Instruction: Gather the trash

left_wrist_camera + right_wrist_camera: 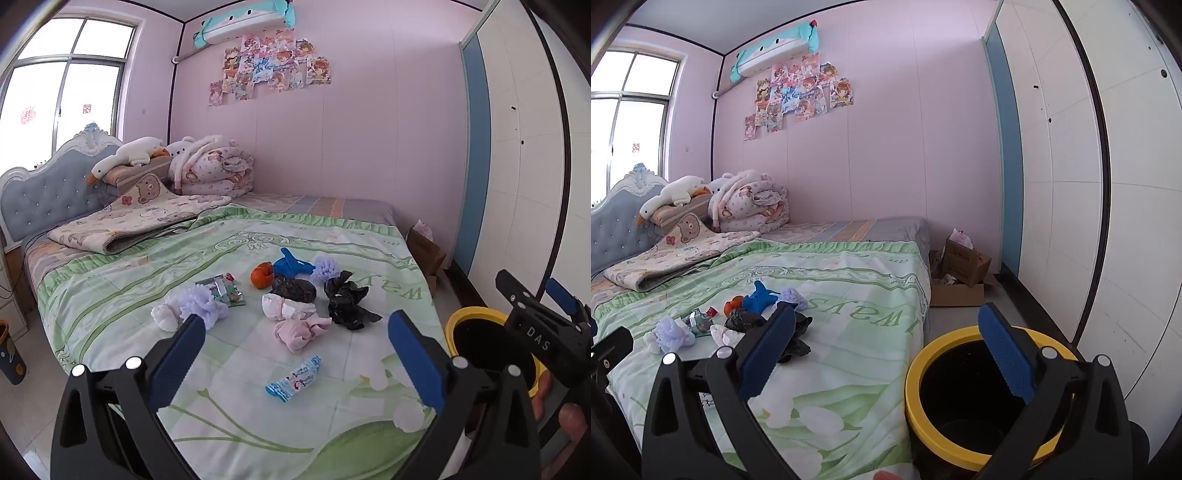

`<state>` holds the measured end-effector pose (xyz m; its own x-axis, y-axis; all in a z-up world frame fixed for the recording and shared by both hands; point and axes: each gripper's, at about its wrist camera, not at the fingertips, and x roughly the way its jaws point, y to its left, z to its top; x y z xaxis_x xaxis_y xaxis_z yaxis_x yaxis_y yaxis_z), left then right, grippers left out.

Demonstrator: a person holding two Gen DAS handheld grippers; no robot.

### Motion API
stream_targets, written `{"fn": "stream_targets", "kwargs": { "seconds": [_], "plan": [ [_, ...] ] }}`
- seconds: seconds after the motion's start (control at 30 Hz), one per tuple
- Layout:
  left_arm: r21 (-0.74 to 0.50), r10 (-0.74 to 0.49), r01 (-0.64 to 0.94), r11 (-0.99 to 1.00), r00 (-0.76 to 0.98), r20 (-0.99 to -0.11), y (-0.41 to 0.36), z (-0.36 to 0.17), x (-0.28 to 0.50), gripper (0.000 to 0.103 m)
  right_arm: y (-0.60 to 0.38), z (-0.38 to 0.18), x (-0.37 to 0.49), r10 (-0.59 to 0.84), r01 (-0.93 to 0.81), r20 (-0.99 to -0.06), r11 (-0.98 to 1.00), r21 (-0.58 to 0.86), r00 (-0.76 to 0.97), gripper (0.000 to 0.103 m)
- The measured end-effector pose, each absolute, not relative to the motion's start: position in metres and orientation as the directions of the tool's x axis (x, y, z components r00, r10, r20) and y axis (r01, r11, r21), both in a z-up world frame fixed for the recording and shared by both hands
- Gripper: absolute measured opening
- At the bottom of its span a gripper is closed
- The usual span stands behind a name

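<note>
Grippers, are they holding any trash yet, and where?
No. The left gripper and right gripper are both open and empty.

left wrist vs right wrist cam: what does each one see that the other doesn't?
Left wrist only: the blue-and-white wrapper nearest the camera on the bedspread, the pink crumpled wad, and the right gripper at the frame's right edge.

Right wrist only: the whole yellow-rimmed bin, apparently empty, and the open cardboard box in full.

Both: the green bedspread, the trash cluster with black bags, the goose plush, each camera's own open jaws.
</note>
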<state>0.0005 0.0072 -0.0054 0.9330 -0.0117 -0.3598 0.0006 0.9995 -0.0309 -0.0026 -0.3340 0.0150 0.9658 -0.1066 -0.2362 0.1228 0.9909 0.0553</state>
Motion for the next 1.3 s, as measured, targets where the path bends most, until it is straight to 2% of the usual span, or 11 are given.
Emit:
{"fn": "stream_targets", "kwargs": {
  "seconds": [1.3],
  "plan": [
    [-0.034,-0.012,-0.001,0.999,0.926,-0.378,0.0043,-0.0097,0.0072,0.096,-0.3331,0.0127,0.0015,-0.106,0.123,-0.257,0.991,0.052,0.961,0.095]
  ]
}}
